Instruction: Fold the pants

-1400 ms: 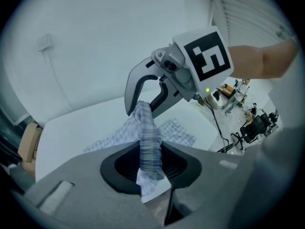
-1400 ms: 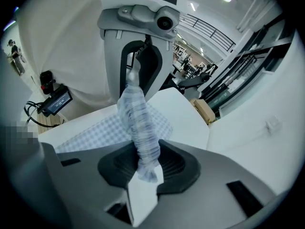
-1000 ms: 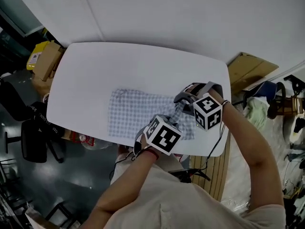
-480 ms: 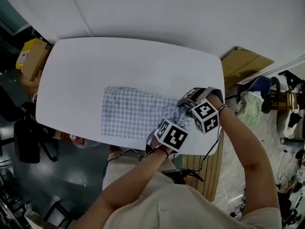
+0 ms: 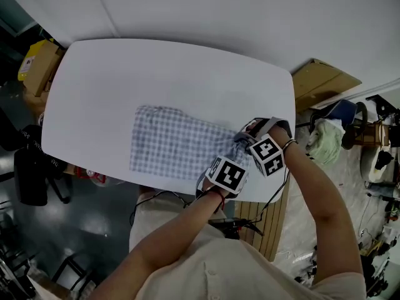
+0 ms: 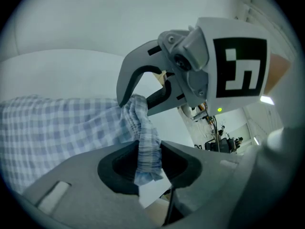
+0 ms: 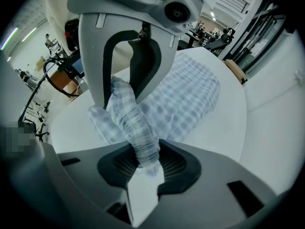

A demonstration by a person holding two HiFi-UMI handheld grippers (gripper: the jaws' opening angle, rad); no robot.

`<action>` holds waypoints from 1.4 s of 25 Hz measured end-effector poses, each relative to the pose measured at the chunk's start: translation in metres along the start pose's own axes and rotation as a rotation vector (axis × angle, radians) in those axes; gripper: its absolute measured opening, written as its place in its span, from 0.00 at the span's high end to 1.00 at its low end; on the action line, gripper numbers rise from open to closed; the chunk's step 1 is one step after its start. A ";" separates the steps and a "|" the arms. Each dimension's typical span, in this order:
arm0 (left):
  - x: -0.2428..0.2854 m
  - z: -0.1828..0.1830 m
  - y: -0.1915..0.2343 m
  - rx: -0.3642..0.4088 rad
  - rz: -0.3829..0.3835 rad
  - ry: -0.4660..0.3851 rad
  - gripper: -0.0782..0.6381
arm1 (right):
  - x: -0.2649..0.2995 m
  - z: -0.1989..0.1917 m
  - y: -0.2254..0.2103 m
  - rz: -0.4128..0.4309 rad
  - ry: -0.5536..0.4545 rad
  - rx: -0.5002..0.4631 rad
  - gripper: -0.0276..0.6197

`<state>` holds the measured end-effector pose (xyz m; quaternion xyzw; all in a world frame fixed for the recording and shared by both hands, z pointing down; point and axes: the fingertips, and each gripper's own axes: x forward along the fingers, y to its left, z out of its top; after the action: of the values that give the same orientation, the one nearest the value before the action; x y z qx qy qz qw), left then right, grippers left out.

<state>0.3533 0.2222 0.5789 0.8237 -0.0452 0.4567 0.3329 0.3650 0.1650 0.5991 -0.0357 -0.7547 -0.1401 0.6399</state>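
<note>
Blue-and-white checked pants (image 5: 172, 144) lie spread across the middle of the white table (image 5: 125, 74). Their right end is gathered into a bunch (image 5: 240, 141) near the table's right front corner. My left gripper (image 5: 215, 167) is shut on that bunched edge, and the left gripper view shows the cloth (image 6: 145, 142) pinched between its jaws (image 6: 147, 163). Close beside it my right gripper (image 5: 250, 139) is shut on the same edge, with a roll of cloth (image 7: 136, 123) running into its jaws (image 7: 143, 163). Each gripper shows in the other's view, the right gripper (image 6: 190, 66) and the left gripper (image 7: 128, 37).
The table's right front edge (image 5: 275, 195) runs just under both grippers. Cardboard boxes (image 5: 37, 64) and a black chair (image 5: 31, 174) stand on the floor at the left. A flat cardboard sheet (image 5: 322, 83) and clutter lie at the right. Cables (image 5: 250, 220) hang below the grippers.
Both grippers have sunk toward the table and shifted right with the pants' end. The cloth now lies flatter and more stretched out across the table.
</note>
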 end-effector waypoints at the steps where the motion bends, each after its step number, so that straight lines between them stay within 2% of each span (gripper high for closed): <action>1: 0.002 -0.002 -0.001 -0.010 -0.014 -0.002 0.73 | 0.002 0.000 0.002 0.003 0.002 -0.004 0.78; 4: 0.007 -0.006 -0.010 -0.020 -0.060 -0.008 0.67 | 0.002 0.000 0.009 0.026 0.004 -0.003 0.76; 6: 0.007 -0.006 -0.018 -0.016 -0.088 -0.021 0.63 | -0.003 -0.001 0.013 0.041 0.005 0.006 0.69; 10: 0.008 -0.005 -0.036 0.054 -0.122 -0.043 0.57 | -0.014 -0.010 0.030 0.077 0.035 0.014 0.64; 14: 0.009 -0.006 -0.059 0.133 -0.156 -0.055 0.57 | -0.027 -0.018 0.051 0.095 0.075 0.046 0.63; 19: 0.008 -0.021 -0.092 0.209 -0.214 0.007 0.57 | -0.044 -0.030 0.074 0.089 0.102 0.139 0.63; 23: 0.007 -0.033 -0.111 0.257 -0.246 0.021 0.57 | -0.050 -0.024 0.084 0.068 0.098 0.193 0.63; 31: -0.014 -0.037 -0.092 0.255 -0.205 -0.006 0.57 | -0.053 -0.002 0.066 0.011 0.094 0.259 0.65; 35: -0.033 -0.036 -0.061 0.237 -0.124 -0.030 0.57 | -0.051 0.007 0.051 -0.005 0.088 0.264 0.66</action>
<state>0.3318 0.2831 0.5351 0.8652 0.0552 0.4251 0.2601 0.3791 0.2220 0.5564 0.0569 -0.7377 -0.0428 0.6713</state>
